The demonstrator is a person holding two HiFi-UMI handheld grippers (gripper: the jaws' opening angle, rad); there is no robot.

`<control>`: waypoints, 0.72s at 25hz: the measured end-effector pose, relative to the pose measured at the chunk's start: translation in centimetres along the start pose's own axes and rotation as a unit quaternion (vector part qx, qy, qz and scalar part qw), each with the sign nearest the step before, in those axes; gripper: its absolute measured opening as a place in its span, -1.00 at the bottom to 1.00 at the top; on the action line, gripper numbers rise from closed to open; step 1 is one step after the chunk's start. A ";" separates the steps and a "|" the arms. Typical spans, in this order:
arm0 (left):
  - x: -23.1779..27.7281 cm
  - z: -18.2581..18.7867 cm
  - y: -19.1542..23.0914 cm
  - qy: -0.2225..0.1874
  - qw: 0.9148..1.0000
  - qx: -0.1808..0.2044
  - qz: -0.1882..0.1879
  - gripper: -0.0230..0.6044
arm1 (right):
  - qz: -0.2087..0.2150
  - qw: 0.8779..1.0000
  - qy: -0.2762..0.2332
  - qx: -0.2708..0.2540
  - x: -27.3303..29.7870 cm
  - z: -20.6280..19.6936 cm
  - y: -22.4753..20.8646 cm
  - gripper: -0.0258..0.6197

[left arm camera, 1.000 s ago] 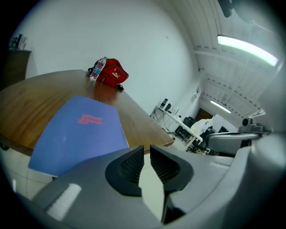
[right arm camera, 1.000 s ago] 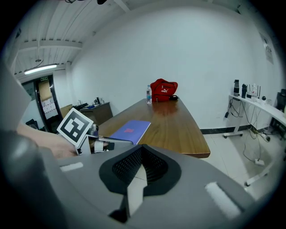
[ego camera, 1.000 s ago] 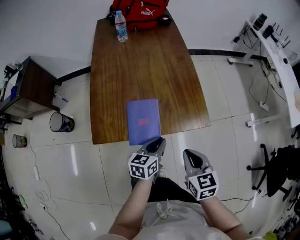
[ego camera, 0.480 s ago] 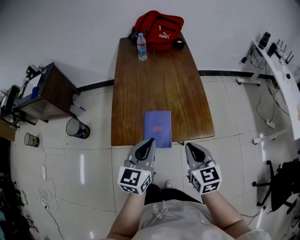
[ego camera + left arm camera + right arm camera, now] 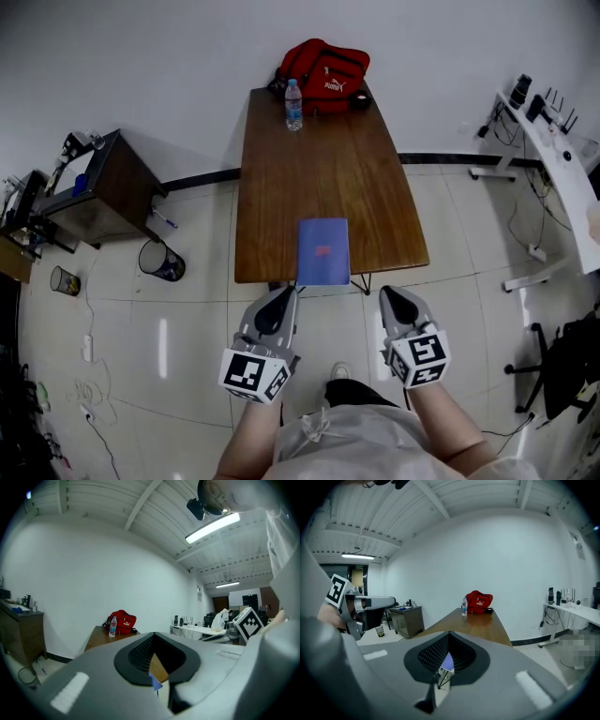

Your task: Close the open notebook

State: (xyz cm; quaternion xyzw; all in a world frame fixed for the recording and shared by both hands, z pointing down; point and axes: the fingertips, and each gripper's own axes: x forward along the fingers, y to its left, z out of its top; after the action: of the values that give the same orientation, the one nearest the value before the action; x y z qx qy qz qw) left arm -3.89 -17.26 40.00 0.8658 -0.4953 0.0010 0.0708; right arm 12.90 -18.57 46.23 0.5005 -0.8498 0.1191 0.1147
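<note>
The notebook (image 5: pixel 323 250) lies shut, blue cover up, at the near edge of the brown table (image 5: pixel 319 169), overhanging it a little. My left gripper (image 5: pixel 281 300) hovers just in front of that edge, left of the notebook, shut and holding nothing. My right gripper (image 5: pixel 390 296) is level with it on the right, also shut and empty. In the left gripper view a blue corner of the notebook (image 5: pixel 154 681) shows through the gap behind the closed jaws of the left gripper (image 5: pixel 159 667). The right gripper view shows the notebook (image 5: pixel 446 663) the same way past the right gripper (image 5: pixel 440 672).
A red bag (image 5: pixel 325 64) and a water bottle (image 5: pixel 293 92) stand at the table's far end by the wall. A dark side cabinet (image 5: pixel 94 187) and a bin (image 5: pixel 161 261) are on the left. A white desk (image 5: pixel 553 141) with cables stands at the right.
Both grippers have risen and drawn back from the notebook's near edge. The left gripper's tip, which was at the notebook, is now apart from it with its jaws closed.
</note>
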 end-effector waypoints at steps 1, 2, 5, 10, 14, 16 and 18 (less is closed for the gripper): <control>-1.2 0.0 -0.3 0.000 1.000 0.001 -0.001 -0.91 | -0.001 1.000 0.001 0.000 -0.7 -0.3 0.7 -0.90; -2.5 -0.1 -0.5 0.000 1.000 0.002 -0.002 -0.91 | -0.002 1.000 0.001 0.001 -1.4 -0.5 1.6 -0.90; -6.7 -0.2 -1.2 0.000 1.000 0.003 -0.004 -0.91 | 0.000 1.000 -0.002 0.000 -3.8 -1.4 4.8 -0.90; -13.8 -0.2 -2.7 -0.005 1.000 0.002 -0.008 -0.91 | 0.005 1.000 -0.003 0.000 -8.4 -3.1 10.4 -0.90; -19.2 -0.3 -4.2 -0.011 1.000 0.002 -0.016 -0.91 | 0.003 1.000 -0.010 -0.007 -12.4 -3.8 14.6 -0.90; -21.8 -0.3 -4.9 -0.011 1.000 0.003 -0.020 -0.91 | 0.000 1.000 -0.015 -0.011 -14.4 -3.9 16.5 -0.90; -24.0 -0.3 -5.5 -0.010 1.000 0.007 -0.025 -0.91 | -0.002 1.000 -0.020 -0.014 -16.2 -4.0 18.3 -0.90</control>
State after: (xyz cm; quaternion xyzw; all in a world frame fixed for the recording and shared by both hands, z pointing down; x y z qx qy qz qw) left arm -11.34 6.15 37.91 0.8786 -0.4738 -0.0063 0.0600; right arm 4.84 4.64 43.33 0.5033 -0.8522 0.0974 0.1051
